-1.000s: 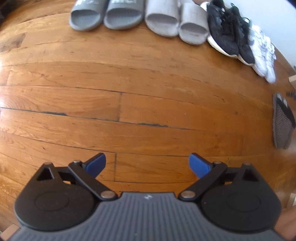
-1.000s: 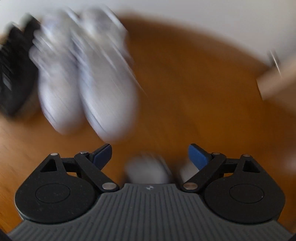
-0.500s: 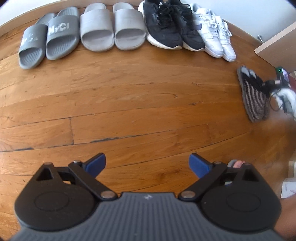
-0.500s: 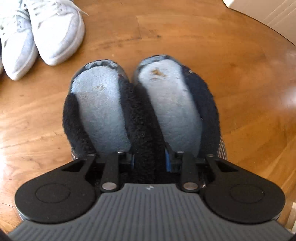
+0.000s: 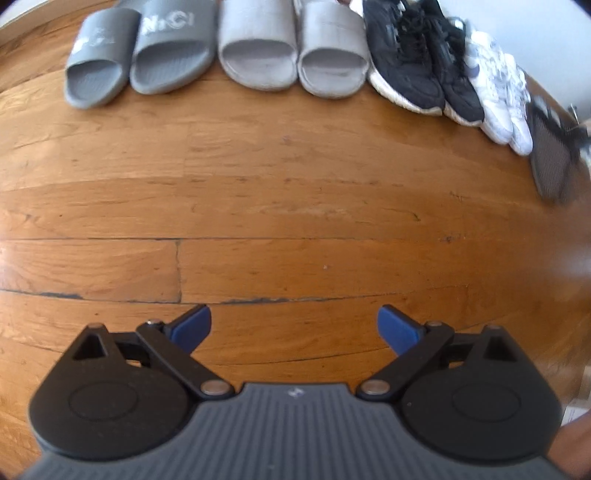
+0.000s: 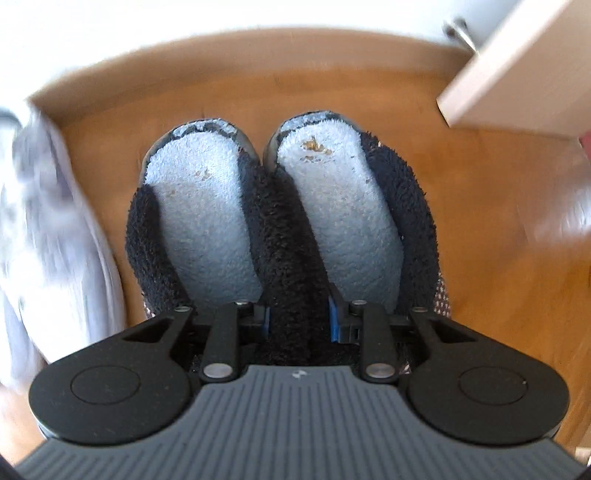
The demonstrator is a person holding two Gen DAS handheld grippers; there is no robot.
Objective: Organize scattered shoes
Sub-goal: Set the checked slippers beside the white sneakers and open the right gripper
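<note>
The right gripper (image 6: pixel 299 319) is clamped on the touching inner walls of the fleece slippers (image 6: pixel 280 218), carrying both as a pair; the left gripper (image 5: pixel 293 328) hangs spread and empty. Keep that pinch firm and set the pair down just right of the white sneakers (image 5: pixel 498 85), toes toward the far wall (image 6: pixel 221 18).
</note>
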